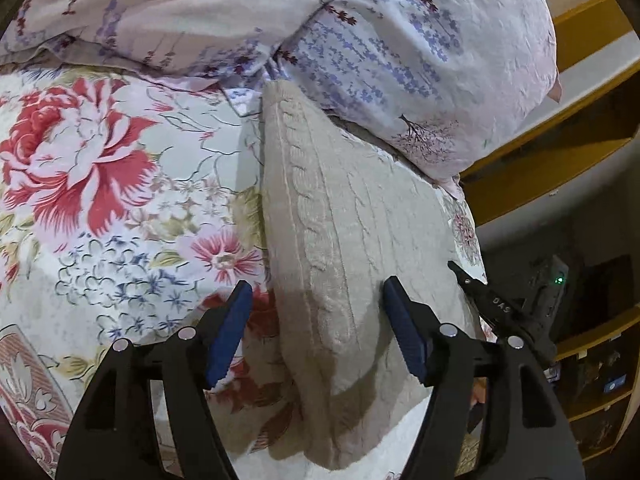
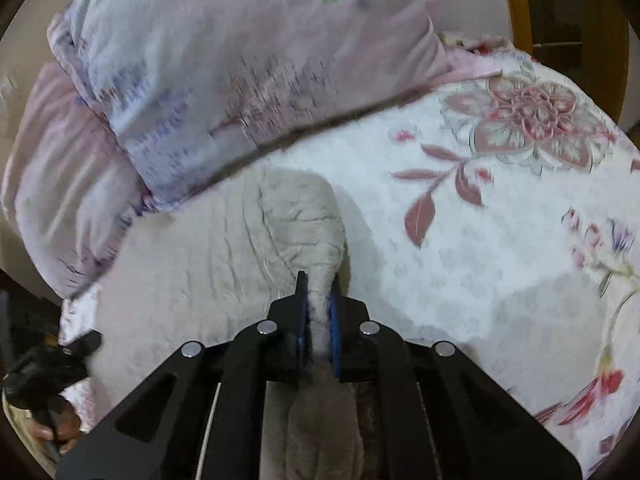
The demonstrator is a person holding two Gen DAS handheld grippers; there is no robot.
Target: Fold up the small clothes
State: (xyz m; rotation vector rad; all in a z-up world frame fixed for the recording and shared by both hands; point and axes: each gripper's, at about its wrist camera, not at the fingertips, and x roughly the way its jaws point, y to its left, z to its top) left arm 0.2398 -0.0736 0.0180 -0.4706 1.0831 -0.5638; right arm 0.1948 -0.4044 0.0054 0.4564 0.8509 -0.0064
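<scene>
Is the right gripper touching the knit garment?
Touching. The right wrist view shows the right gripper with its blue pads shut on a bunched fold of the knit garment.

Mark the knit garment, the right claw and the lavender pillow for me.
knit garment (image 1: 344,216): left wrist view, on its cable-knit middle.
right claw (image 2: 319,300): right wrist view, midway between its fingertips, shut on a bunched fold of the garment.
lavender pillow (image 1: 420,48): left wrist view, on its printed front.
</scene>
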